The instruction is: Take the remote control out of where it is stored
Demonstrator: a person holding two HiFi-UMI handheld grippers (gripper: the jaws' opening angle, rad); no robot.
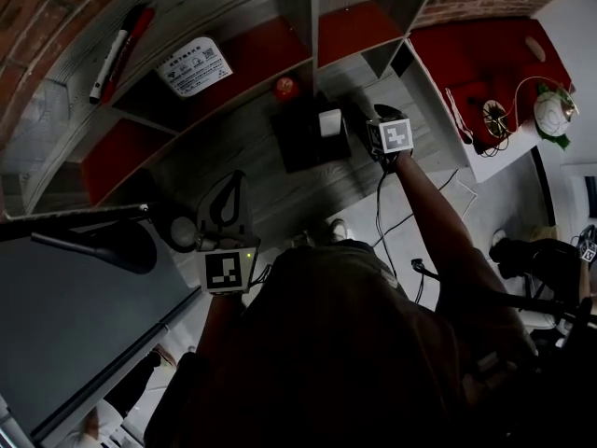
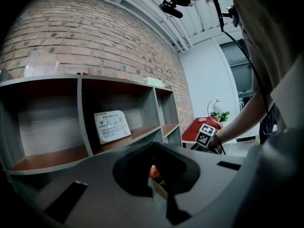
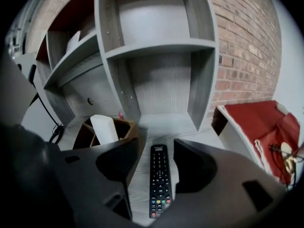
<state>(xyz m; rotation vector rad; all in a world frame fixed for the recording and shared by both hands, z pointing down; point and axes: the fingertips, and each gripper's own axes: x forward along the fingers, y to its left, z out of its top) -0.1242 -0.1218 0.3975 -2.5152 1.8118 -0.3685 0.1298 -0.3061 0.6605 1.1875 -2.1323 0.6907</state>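
Your right hand-held gripper (image 3: 156, 145) is released, jaws wide. The slim black plastic remote control (image 3: 159, 179) lies flat on the grey wood-grain desk (image 3: 138, 177) just below and between them, its long axis along your pointing line, its near end cut off. Your left hand-held gripper (image 2: 153, 146) is clenched, empty and farther off.

White notice card (image 1: 194, 66) leaning in shelf (image 1: 312, 17) compartment; two markers (image 1: 110, 62) atop shelf.
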